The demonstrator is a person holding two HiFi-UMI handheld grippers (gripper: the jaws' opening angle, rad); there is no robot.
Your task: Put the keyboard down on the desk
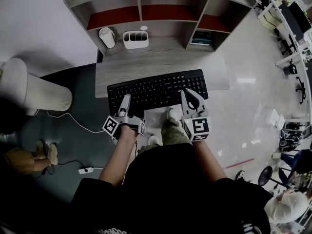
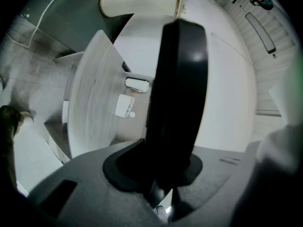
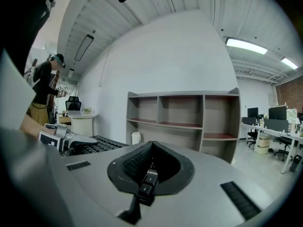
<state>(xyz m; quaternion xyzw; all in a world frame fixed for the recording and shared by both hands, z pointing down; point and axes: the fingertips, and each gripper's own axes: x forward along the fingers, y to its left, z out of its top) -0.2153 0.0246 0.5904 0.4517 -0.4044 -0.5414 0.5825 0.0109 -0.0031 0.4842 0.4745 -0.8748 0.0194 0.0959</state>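
Note:
A black keyboard [image 1: 157,88] lies lengthwise over the front edge of the grey wooden desk [image 1: 161,57]; I cannot tell whether it rests on it. My left gripper [image 1: 125,102] is shut on its near left edge, and my right gripper [image 1: 190,98] is shut on its near right edge. In the left gripper view the keyboard [image 2: 181,89] stands edge-on between the jaws, with the desk [image 2: 92,108] behind it. In the right gripper view the keyboard's corner [image 3: 147,173] with arrow keys sits clamped in the jaws, and the left gripper [image 3: 57,140] shows at the far end.
On the desk's back stand a white cup [image 1: 107,37] and a white organiser [image 1: 135,39], under a shelf unit [image 1: 161,1] holding books [image 1: 201,38]. A white cylindrical bin [image 1: 36,92] stands left, and a power strip [image 1: 84,170] lies on the floor. A person [image 3: 45,86] stands far off.

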